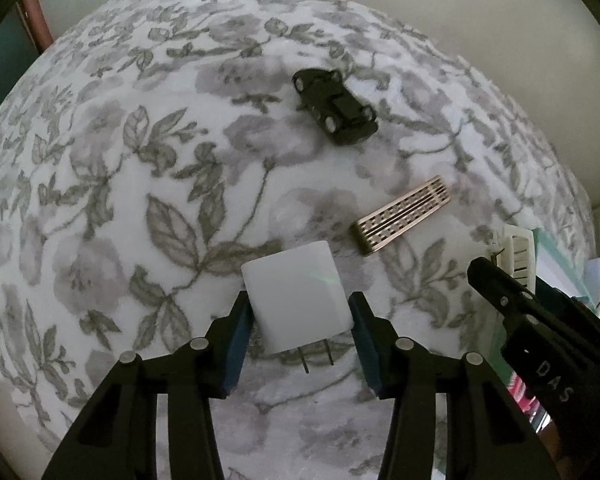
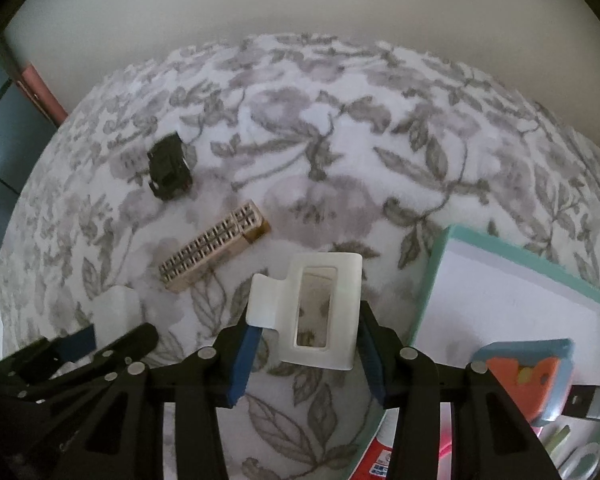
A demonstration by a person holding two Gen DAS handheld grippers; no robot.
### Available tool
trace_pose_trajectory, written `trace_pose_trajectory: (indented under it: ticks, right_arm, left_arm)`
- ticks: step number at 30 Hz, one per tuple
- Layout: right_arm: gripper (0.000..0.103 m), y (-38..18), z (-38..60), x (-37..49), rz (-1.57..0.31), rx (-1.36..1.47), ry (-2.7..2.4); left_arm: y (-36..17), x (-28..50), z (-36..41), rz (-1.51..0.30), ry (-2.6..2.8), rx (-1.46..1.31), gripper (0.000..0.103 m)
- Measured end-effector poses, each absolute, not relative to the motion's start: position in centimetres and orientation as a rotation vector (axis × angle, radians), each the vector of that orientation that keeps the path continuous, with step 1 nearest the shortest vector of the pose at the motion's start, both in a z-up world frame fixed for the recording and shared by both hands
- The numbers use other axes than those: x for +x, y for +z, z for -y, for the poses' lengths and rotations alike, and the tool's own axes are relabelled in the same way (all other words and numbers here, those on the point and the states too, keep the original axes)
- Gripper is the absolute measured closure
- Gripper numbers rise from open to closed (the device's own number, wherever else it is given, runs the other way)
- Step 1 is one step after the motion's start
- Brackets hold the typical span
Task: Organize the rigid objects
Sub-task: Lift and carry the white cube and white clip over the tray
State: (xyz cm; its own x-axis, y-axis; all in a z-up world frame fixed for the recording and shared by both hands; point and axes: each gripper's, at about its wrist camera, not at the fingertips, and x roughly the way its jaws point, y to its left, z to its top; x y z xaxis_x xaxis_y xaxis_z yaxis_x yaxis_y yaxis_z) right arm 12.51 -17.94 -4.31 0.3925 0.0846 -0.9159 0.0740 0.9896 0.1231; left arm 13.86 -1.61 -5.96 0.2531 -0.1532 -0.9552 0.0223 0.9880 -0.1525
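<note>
Charger [image 1: 296, 296] in left claw [image 1: 300, 344], prongs toward camera.

Toward the far edge of the floral blanket [image 1: 140, 200] you have open room on the left. The black toy car [image 1: 334, 106] and the slotted metal bar [image 1: 402, 216] block the middle right, well apart from each other. At the right edge, the teal box [image 2: 436, 276] walls you off.

Both point steeply downward: the left hand-held gripper [image 1: 300, 322] and right hand-held gripper [image 2: 306, 338], each clamped.
</note>
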Motion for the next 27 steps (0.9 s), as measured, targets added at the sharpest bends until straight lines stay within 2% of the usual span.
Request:
trace_pose_trajectory:
  ticks: [16,27]
  right_arm:
    - [0.054,4.7,21.7,10.0,-0.969,0.217,-0.020]
    - [0.054,8.4,27.9,4.2,-0.926,0.310,-0.165]
  left_arm:
    - [3.8,11.8,6.0,-1.085,-0.305,-0.110,0.053]
    - [5.4,7.4,12.0,-1.068,-0.483,-0.084,0.053]
